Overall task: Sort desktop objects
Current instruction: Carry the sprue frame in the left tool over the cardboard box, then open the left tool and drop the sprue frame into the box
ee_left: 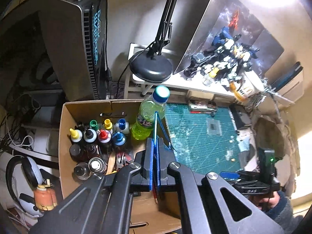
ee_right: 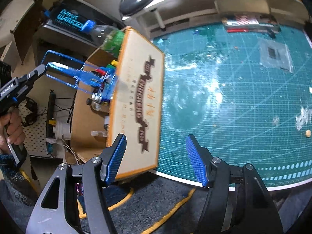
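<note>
My left gripper (ee_left: pixel 155 144) is shut on a thin clear blue plastic frame (ee_left: pixel 156 124), held edge-on above a cardboard box (ee_left: pixel 64 132) of paint bottles (ee_left: pixel 97 134). In the right wrist view the same frame (ee_right: pixel 64 70) sticks out from the left gripper (ee_right: pixel 43 68) over the box's open top. A green soda bottle (ee_left: pixel 146 115) with a blue cap stands at the box's far right corner. My right gripper (ee_right: pixel 157 158) is open with nothing between its fingers, above the box's printed flap (ee_right: pixel 140 101) and the near edge of the green cutting mat (ee_right: pixel 234 97).
A desk lamp base (ee_left: pixel 151 68) and a model robot (ee_left: pixel 224 58) stand on a white shelf behind the mat. A dark computer tower (ee_left: pixel 78 44) rises left of the box. Headphones (ee_left: pixel 23 185) lie lower left. Small scraps dot the mat (ee_left: pixel 204 136). Dark carpet (ee_right: pixel 156 204) lies below.
</note>
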Available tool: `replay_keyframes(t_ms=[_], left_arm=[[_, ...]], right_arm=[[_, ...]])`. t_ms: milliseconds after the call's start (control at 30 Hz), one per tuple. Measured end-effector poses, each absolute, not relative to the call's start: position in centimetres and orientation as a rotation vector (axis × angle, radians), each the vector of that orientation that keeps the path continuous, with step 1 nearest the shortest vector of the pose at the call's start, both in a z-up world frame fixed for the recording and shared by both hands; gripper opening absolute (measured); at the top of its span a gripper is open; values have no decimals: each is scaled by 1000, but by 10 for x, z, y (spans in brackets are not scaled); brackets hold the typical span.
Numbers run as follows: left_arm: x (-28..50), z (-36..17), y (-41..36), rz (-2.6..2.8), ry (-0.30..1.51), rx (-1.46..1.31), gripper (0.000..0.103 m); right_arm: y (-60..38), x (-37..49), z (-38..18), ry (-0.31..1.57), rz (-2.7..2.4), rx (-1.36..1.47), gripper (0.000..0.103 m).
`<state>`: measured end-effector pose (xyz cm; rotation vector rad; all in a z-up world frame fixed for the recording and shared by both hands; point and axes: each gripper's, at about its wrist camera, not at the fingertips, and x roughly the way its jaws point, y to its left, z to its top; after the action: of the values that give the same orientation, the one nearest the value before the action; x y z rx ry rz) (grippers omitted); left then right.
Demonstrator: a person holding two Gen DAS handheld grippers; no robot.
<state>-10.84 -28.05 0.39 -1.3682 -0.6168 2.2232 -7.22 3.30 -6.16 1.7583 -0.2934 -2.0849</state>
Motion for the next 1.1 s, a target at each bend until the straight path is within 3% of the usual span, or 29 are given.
replay_keyframes(t_ms=[167,533,733,1100], left_arm=[[-101,21,-296,2169,-628,-1315,2],[-106,-101,-213,1848,-323,-1751,2],[-121,-141,-181,1731,-202,-1835,2],[-156,-190,-148,1678,-200,-1947,2]], right_arm=[[21,-69,-55,-290,-2122,1735,61],[24,-57,-63,-327,-2137,1797,61],[24,-47,-65,-330,-2124,1810,61],[35,-34,-69,-361,-2124,1844,61]])
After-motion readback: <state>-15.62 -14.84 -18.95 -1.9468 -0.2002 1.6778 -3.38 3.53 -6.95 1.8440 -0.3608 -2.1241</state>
